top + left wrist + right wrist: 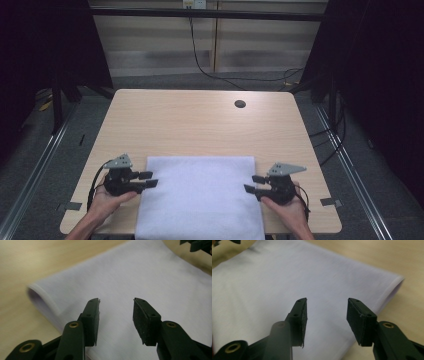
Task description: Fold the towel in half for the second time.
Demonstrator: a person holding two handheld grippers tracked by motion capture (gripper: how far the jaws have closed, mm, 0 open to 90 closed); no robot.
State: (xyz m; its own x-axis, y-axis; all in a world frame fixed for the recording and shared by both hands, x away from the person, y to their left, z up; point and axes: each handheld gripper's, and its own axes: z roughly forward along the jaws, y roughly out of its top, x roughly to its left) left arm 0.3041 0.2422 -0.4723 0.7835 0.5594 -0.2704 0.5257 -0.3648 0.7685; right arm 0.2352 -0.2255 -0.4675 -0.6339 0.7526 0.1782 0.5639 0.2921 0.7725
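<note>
Wooden surface (200,120) with a folded white cloth (200,195) at the near edge, left tongs (148,179) and right tongs (251,184) both half open beside it holding nothing, so a shallow pinch might grab just one layer and undo the fold.

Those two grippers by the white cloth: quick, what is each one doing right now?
Left gripper: jaws open, holding nothing, at the white cloth's left edge.
Right gripper: jaws open, holding nothing, at its right edge.
</note>
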